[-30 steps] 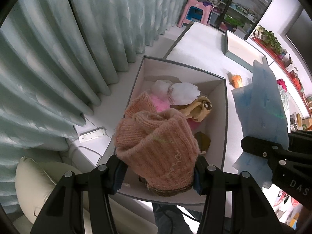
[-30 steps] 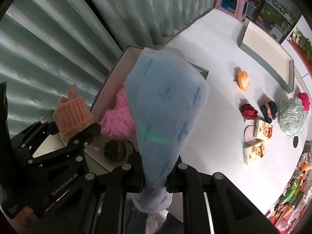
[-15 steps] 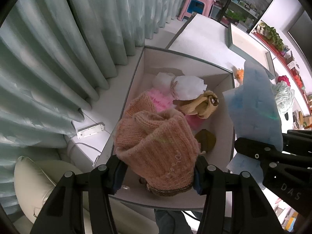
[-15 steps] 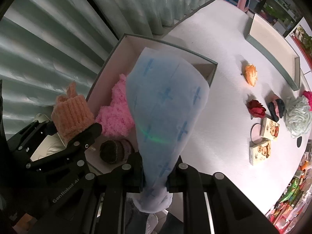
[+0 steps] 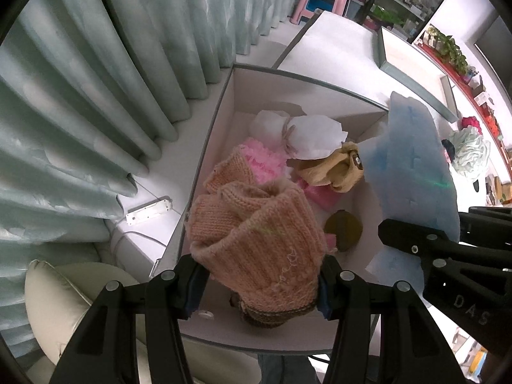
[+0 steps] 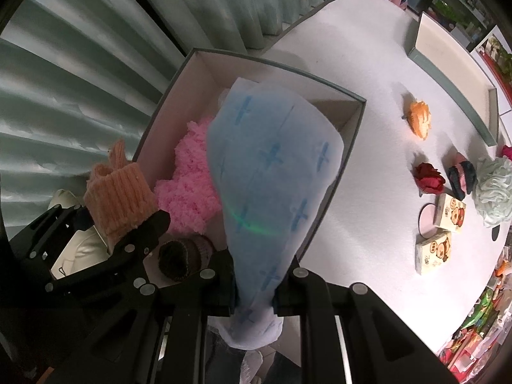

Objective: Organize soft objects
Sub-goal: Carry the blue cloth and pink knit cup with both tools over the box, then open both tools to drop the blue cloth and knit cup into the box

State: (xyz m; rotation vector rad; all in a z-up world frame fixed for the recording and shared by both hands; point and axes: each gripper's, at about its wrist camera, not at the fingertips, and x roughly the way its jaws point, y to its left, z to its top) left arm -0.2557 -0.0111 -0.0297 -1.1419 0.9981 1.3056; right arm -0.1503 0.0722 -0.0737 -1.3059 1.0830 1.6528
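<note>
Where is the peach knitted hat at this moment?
The peach knitted hat is clamped in the left gripper, held above the near end of the open box, just in front of the pink fluffy item.

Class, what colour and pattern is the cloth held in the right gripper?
Pale blue cloth with darker blue crosses; clearest in the right wrist view.

Peach knit (image 5: 256, 243), blue-crossed cloth (image 6: 275, 172)
</note>
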